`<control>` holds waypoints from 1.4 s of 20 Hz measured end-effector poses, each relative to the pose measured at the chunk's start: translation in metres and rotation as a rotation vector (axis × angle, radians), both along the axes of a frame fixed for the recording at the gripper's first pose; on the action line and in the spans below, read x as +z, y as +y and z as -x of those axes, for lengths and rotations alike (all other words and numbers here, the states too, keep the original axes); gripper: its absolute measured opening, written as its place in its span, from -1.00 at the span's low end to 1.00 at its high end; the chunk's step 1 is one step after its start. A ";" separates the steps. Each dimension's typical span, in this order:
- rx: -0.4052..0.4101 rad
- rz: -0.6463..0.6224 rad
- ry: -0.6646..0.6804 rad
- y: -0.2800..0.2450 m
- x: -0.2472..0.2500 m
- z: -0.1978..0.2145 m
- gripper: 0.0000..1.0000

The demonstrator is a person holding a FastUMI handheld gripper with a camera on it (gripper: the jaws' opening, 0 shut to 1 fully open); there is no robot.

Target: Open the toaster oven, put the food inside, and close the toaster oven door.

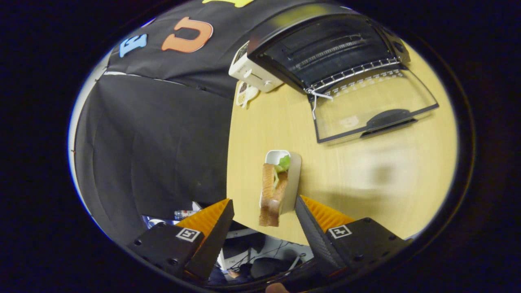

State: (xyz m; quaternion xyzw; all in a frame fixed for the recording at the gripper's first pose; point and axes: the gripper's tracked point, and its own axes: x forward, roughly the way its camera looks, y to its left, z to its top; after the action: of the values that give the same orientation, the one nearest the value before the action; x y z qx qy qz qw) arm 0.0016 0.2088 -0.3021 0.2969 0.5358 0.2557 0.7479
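The gripper (264,211) is spread wide, empty, its fingers flanking the sandwich (272,191) in its white tray (294,179) at the table edge. The toaster oven (325,53) stands beyond the sandwich, door (366,110) down. The sandwich looks light, soft and crushable; take hold across the bread faces, gently.

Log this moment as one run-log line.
stage: reaching for food | gripper: open, either side of sandwich | sandwich: in white tray near table edge | toaster oven: door open, beyond
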 end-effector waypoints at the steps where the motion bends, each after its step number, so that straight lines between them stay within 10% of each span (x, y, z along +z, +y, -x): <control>1: -0.003 0.025 0.010 0.002 -0.009 -0.002 0.92; 6: -0.034 0.022 0.071 0.010 -0.024 -0.005 0.57; 8: -0.050 0.010 0.087 0.011 -0.025 -0.008 -0.02; 11: -0.059 0.000 0.078 0.010 -0.016 -0.009 -0.34; 18: -0.122 -0.181 0.004 -0.012 0.068 -0.015 -0.47; 28: -0.607 -0.416 -0.182 -0.175 0.085 -0.113 -0.48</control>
State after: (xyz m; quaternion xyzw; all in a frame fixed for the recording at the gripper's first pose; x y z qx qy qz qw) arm 0.1150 0.0341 -0.2169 0.5637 0.2915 0.1513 0.7579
